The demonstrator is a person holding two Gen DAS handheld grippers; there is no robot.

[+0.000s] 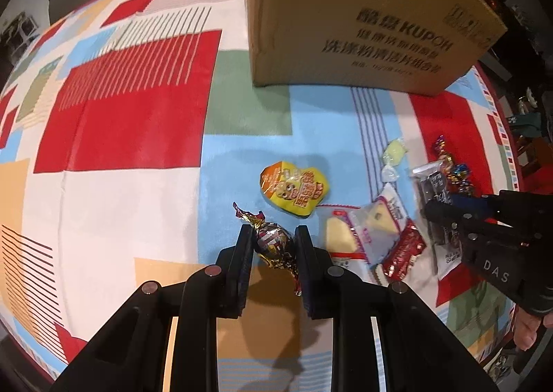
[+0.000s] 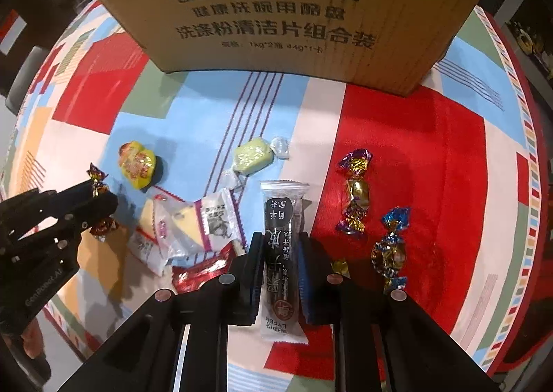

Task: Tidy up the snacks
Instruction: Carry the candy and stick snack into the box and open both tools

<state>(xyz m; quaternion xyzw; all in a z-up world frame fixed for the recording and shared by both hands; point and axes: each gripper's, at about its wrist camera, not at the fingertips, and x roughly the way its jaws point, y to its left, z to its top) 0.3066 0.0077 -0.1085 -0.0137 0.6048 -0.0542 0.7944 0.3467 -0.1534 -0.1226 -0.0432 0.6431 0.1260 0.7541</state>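
- The left gripper (image 1: 273, 247) is clenched on a round foil-wrapped candy with red, silver and gold twisted ends (image 1: 274, 245); the candy sits between the two black fingers, near the left end of the snack cluster on the patchwork tablecloth of red, blue, white and green blocks (image 1: 131, 115).
- The right gripper (image 2: 279, 250) grasps a long clear-and-black snack stick packet with white Chinese lettering (image 2: 281, 240); the packet runs lengthwise between the fingers, its far end sticking out past the tips and its near end reaching back below them.
- A brown cardboard box printed KUPOH (image 2: 276, 12) stands at the far side of the table, beyond all the snacks.
- Between the grippers lie a yellow heart-shaped snack pack (image 1: 293, 191), a pale green candy in a clear wrapper (image 2: 251, 159), a white packet showing a yellow cheese wedge (image 2: 193, 222) and, partly under it, a red foil packet (image 2: 204, 271).
- Right of the stick packet, on the red patch, rest a gold candy with purple twisted ends (image 2: 354, 191) and a gold candy with blue twisted ends (image 2: 390, 247).
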